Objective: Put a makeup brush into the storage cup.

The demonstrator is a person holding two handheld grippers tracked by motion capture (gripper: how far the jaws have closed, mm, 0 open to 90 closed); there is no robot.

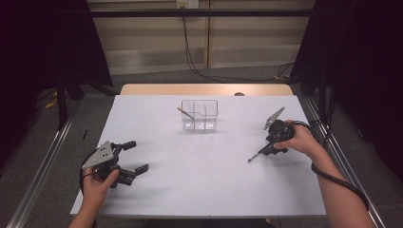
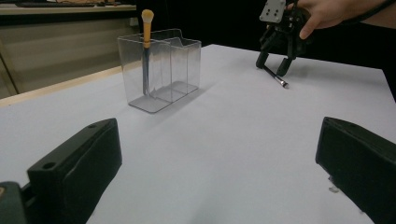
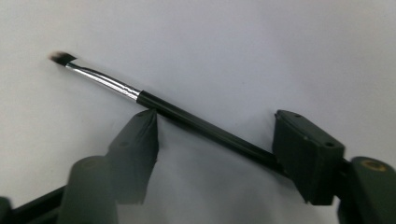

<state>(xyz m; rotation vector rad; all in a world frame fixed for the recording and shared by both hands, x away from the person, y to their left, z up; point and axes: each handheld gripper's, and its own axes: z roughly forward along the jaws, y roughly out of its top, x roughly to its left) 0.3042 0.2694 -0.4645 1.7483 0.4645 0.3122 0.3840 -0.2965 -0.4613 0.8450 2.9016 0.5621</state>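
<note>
The black-handled brush (image 3: 196,122) is lying flat on the white table (image 1: 209,180), crossing between the jaws of your right claw (image 3: 219,140), which is standing part open and not yet pinching it. Square the jaws across the handle before squeezing. Your left claw (image 1: 130,156) is resting wide open, well apart. The clear organizer (image 1: 200,115), far beyond your claw, is holding a tan brush (image 2: 147,37); dark curtains are flanking the room.

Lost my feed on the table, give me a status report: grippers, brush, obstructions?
Right gripper open, straddling black brush flat on table. Left gripper open, idle. Clear organizer beyond, path unobstructed.
</note>
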